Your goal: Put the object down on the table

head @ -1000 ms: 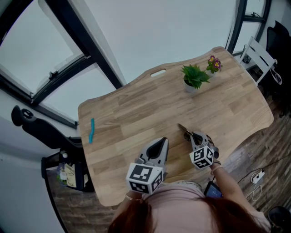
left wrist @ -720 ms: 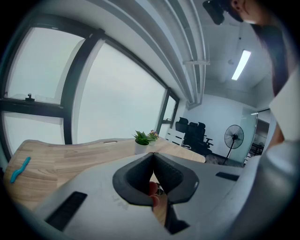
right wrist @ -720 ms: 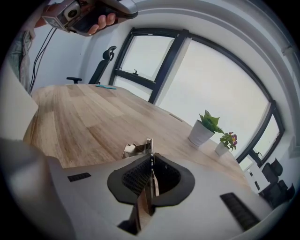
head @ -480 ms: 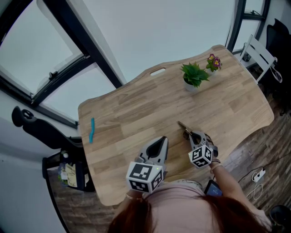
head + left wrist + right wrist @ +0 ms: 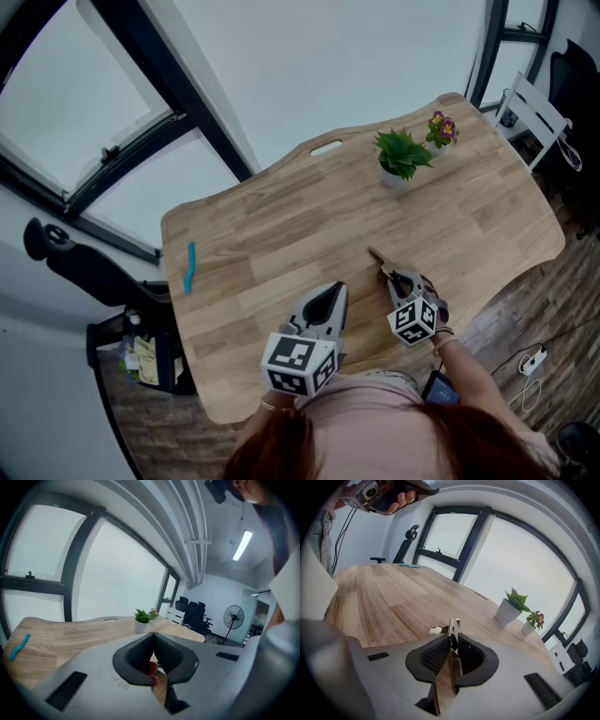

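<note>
Right hand-held gripper [image 5: 401, 278] tilts down at the desk [image 5: 281, 234] near the front edge, right of middle. Its jaws are slightly apart and have just been opening. A thin metal tool [image 5: 453, 626] sits between them, one pad clear of it, poking toward the far edge. Can't tell if the tool touches the desk. Left hand-held gripper [image 5: 328, 295] is just beside it, tilted slightly down, jaws together, empty.

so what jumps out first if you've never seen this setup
First, the pair of marker-cube claws at the near edge of the wooden table: the right claw has just been opening with a small metal tool standing in it, and the left claw is shut. Next come the potted green plant and little flowering pot at the far right, and a teal strip by the left edge.
</note>
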A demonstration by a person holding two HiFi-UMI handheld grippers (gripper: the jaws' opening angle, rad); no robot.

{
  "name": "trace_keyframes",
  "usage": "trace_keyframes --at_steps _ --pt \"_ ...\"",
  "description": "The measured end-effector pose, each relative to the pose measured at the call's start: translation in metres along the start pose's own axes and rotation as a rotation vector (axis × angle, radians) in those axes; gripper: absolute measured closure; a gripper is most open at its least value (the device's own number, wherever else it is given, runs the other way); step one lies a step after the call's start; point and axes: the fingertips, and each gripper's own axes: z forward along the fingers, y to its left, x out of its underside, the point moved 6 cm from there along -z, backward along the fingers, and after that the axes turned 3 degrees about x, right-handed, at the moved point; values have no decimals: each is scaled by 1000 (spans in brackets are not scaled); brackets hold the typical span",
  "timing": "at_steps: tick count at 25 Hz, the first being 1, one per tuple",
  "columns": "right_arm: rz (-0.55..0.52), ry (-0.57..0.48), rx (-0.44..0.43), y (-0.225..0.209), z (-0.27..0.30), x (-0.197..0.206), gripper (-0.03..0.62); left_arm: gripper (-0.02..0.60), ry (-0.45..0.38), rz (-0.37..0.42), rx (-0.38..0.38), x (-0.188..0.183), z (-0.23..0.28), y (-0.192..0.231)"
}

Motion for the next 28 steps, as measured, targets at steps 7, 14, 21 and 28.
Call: trace_keyframes --at_steps 7,14,21,28 --pt "-1 15 -28 3 4 1 537 580 0 -1 2 1 0 1" --pt "24 31 -51 6 6 3 511 580 -5 0 -5 1 -1 0" --pt "40 39 -67 9 7 4 497 580 -11 3 -7 1 -3 -1" --pt "104 35 -93 10 4 1 480 580 -22 0 -2 0 -4 -3"
